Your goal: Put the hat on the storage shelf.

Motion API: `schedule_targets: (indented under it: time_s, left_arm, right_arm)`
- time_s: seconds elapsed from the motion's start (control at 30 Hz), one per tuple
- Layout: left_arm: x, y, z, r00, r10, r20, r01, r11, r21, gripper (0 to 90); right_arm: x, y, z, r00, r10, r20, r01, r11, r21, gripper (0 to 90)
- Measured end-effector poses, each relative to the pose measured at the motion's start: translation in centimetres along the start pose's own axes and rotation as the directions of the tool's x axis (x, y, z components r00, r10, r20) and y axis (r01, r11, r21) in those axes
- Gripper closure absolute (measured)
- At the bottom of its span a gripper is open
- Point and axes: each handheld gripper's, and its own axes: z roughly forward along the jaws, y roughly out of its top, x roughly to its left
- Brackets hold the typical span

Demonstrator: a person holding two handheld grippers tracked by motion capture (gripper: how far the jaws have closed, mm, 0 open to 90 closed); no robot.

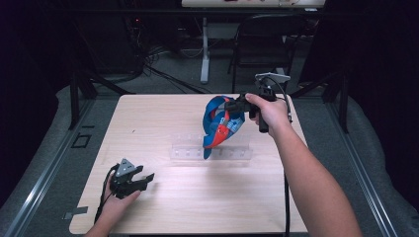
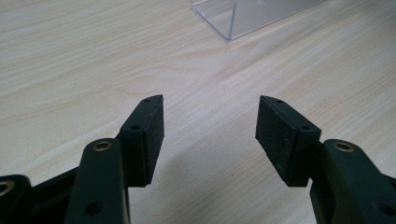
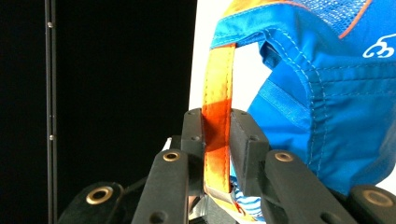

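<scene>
High view: right gripper [image 1: 236, 105] lifts blue cap [image 1: 220, 123] above clear rack [image 1: 211, 152]; hanging not done yet. Left gripper view: left gripper [image 2: 210, 135] wide apart, empty, over table [image 2: 70, 56]. Right gripper view: jaws clamp cap's orange strap [image 3: 217, 116].

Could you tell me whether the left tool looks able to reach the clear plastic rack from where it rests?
Probably yes: the left tool sits open on the wooden table, with bare tabletop between it and the clear plastic rack.
</scene>
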Motion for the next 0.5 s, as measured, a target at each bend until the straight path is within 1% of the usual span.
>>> schedule_targets:
  time_s: [0.07, 0.1, 0.27, 0.3, 0.37, 0.5]
  left_arm:
    - [0.0, 0.0, 0.0, 1.0000, -0.002, -0.003, 0.002, 1.0000, -0.004, 42.2]
    - [0.0, 0.0, 0.0, 1.0000, -0.006, -0.003, 0.006, 1.0000, -0.006, 42.2]
    - [0.0, -0.1, 0.1, 1.0000, -0.005, -0.005, 0.005, 0.9999, -0.011, 42.2]
    - [0.0, -0.1, 0.1, 1.0000, -0.008, -0.006, 0.008, 0.9999, -0.011, 42.3]
    - [0.0, -0.1, 0.1, 0.9999, -0.008, -0.006, 0.008, 0.9999, -0.011, 42.2]
    - [0.0, -0.1, 0.1, 1.0000, -0.008, -0.005, 0.008, 0.9999, -0.010, 42.2]
  right_arm:
    - [-0.1, 0.0, 0.1, 1.0000, 0.003, 0.002, -0.003, 1.000, -0.003, 76.1]
    - [-0.2, -0.1, 0.1, 1.0000, -0.004, 0.007, 0.004, 1.000, 0.004, 76.0]
    - [-0.7, -0.1, 0.1, 0.9998, -0.003, 0.020, 0.003, 1.000, 0.011, 76.5]
    - [-0.8, -0.2, 0.2, 0.9996, 0.007, 0.026, -0.007, 1.000, 0.001, 76.8]
    - [-1.0, -0.1, 0.1, 0.9995, -0.001, 0.031, 0.000, 1.000, 0.008, 76.8]
    - [-1.2, -0.1, 0.0, 0.9994, 0.005, 0.035, -0.005, 1.000, 0.002, 76.4]
